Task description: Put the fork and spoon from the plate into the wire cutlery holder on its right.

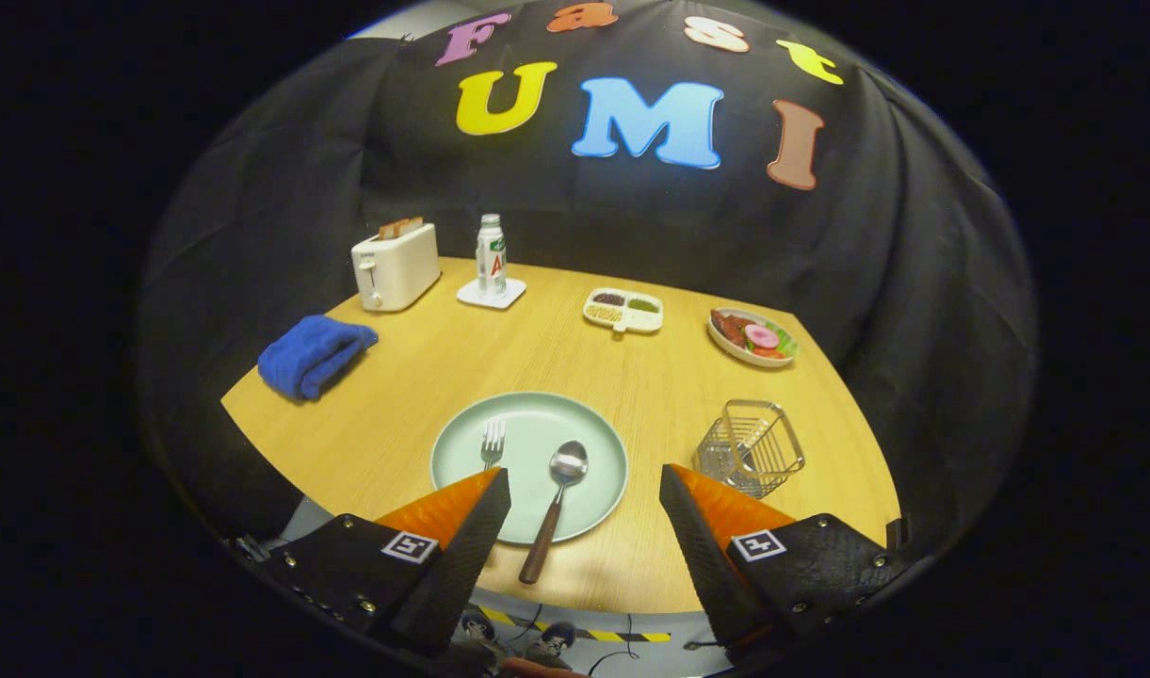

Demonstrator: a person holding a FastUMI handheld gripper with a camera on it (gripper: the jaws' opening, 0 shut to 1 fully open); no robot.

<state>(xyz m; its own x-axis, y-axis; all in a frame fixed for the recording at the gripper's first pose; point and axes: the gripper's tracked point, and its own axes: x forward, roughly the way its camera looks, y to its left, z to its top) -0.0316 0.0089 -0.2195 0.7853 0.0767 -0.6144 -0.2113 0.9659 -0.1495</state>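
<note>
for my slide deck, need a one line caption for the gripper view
Open gripper hovers over a green plate holding fork and spoon, wire cutlery holder at its right.

Wooden table against black cloth wall; floor below.

A light wooden table is carrying everything. A pale green plate is sitting near its front edge, and a wire cutlery holder is standing just to the plate's right. A folded blue cloth is lying at the left. Along the far side, a white toaster is standing at the left, then a white coaster, a divided tray and a dish of food at the right.
</note>
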